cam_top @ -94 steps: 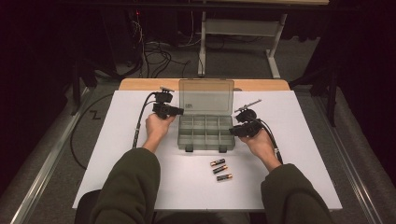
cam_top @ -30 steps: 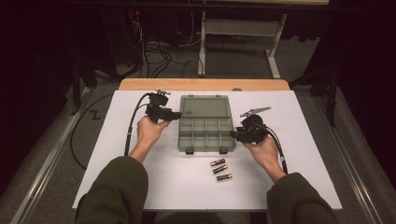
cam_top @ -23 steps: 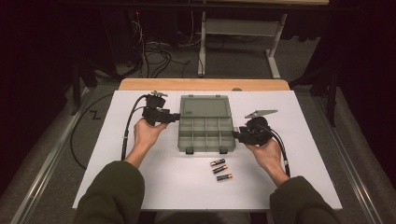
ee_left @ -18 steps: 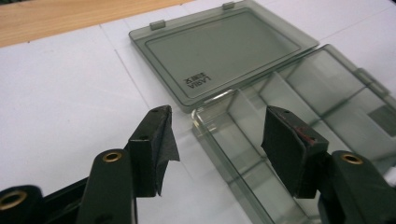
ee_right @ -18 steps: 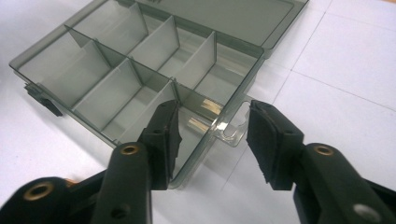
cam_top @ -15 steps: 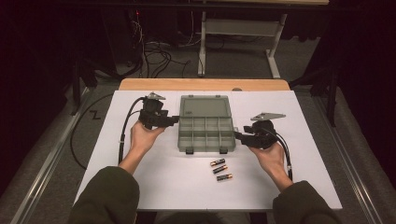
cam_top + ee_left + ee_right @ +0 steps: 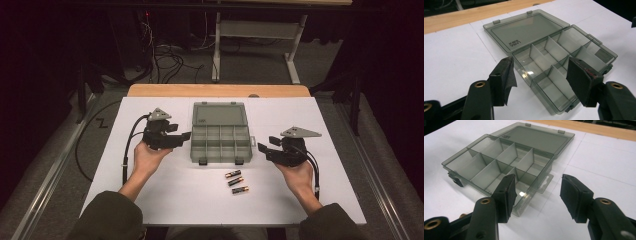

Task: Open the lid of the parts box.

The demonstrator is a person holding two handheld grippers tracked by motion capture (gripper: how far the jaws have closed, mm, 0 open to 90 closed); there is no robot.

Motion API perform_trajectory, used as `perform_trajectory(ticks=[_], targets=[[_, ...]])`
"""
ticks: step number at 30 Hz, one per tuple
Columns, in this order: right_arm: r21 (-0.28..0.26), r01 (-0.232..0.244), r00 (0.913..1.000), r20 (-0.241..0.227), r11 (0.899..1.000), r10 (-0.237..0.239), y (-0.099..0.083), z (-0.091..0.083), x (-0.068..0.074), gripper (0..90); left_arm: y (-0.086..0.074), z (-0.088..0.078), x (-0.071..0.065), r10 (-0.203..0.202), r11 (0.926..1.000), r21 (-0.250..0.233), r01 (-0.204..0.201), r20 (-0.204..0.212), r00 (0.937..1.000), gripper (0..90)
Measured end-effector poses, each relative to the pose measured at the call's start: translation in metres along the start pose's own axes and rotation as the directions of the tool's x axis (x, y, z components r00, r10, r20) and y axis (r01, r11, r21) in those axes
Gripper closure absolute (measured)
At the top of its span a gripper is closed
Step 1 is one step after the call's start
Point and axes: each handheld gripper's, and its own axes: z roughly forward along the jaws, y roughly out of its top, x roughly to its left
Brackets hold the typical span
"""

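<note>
A smoky clear compartment box lies open in the middle of the white tabletop, its lid folded flat behind it. My left gripper hovers just off the box's left side, apart from it, open. My right gripper hovers off the right side, open too. Both pairs of jaws have just been opening and grip nothing. In the left gripper view the box lies beyond the open left gripper. In the right gripper view the box sits ahead and left of the right gripper. Its compartments look empty.
Three batteries lie side by side on the white sheet in front of the box, between my hands. A wooden table edge runs along the back. Cables trail from each gripper toward me.
The lid, upright three seconds ago, now lies flat behind the box. Over the last second both hands have drawn outward from the box's sides, and both pairs of jaws have spread wider.
</note>
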Motion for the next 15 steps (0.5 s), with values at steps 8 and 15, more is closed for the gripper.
perform_trajectory(ticks=[8, 15], targets=[[-0.064, 0.004, 0.9999, -0.012, 0.998, -0.005, -0.014, -0.014, 0.001, 45.0, -0.011, -0.014, -0.006, 0.008, 0.9977, -0.068, -0.006, 0.027, 0.9996, 38.3], [-0.162, 0.041, 0.9984, -0.033, 0.986, -0.047, -0.033, -0.026, 0.003, 40.1, -0.022, -0.021, -0.011, 0.021, 0.9943, -0.106, -0.016, 0.041, 0.9989, 37.7]])
